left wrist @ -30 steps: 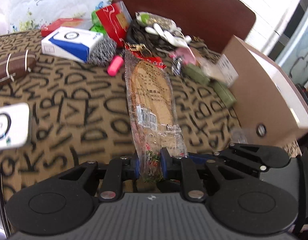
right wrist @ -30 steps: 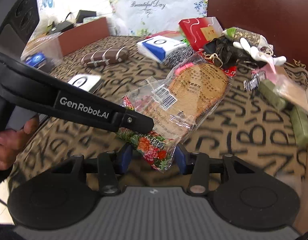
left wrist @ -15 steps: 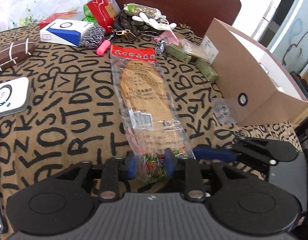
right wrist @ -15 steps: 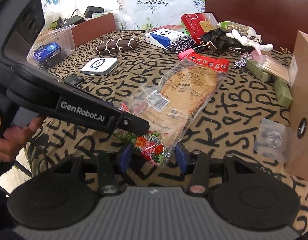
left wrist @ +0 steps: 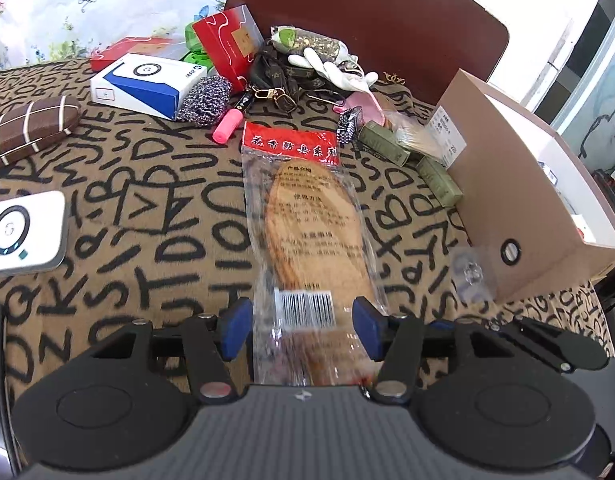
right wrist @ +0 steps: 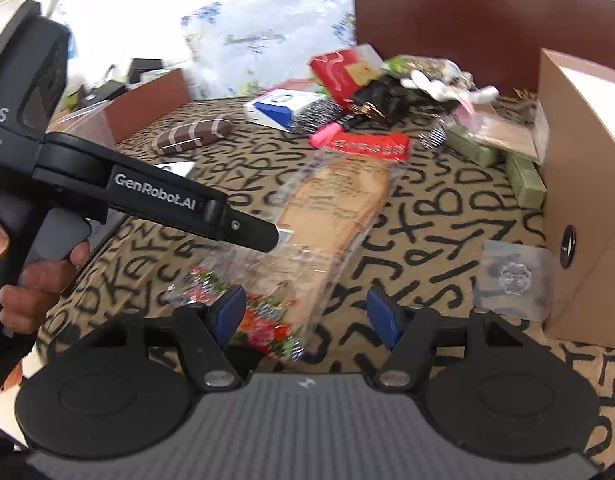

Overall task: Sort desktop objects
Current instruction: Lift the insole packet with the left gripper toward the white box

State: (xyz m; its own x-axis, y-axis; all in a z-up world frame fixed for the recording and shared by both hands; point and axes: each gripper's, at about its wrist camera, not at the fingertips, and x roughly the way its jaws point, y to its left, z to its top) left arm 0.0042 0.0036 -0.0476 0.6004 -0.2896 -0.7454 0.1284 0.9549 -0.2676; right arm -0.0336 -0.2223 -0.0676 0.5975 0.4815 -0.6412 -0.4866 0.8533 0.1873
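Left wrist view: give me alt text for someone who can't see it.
The left gripper, jaws opening, straddles the near end of a clear packet of insoles lying on a letter-print tablecloth. Clutter lies beyond; a cardboard box stands to the right.

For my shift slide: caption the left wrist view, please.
Left gripper jaws opening around the bagged insole on the letter-print tablecloth, cardboard box at right.
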